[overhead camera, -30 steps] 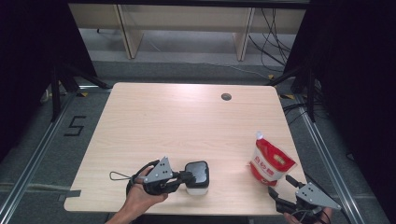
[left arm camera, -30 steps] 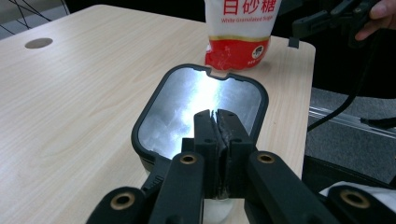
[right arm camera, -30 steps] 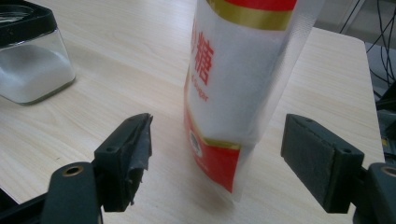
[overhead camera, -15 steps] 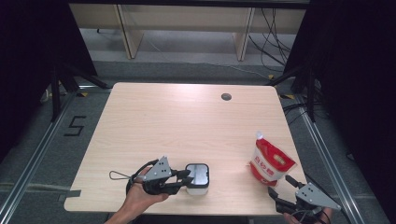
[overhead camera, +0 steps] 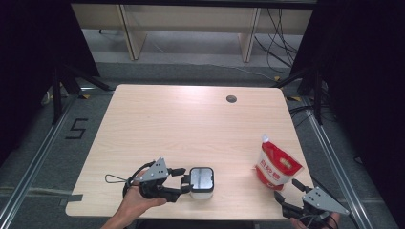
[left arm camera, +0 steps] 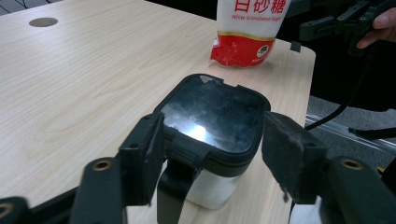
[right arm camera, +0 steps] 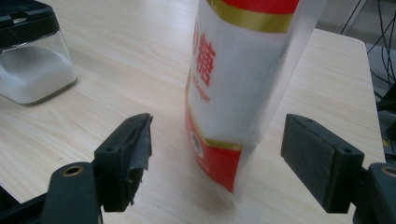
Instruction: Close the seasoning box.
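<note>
You're working at a pale wooden table [overhead camera: 191,124] with a round cable hole [overhead camera: 231,98] near its far edge. Grey floor [overhead camera: 43,157] surrounds it, marked "5" [overhead camera: 76,129] at left. Beyond, wooden shelf legs [overhead camera: 128,28] stand; cables [overhead camera: 277,43] trail upper right, darkness flanking both sides.

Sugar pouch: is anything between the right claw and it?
Nothing visible. The right claw is open with the sugar pouch standing upright just ahead of it, only bare table between. The lidded jar sits off to the side, at the left claw.
</note>
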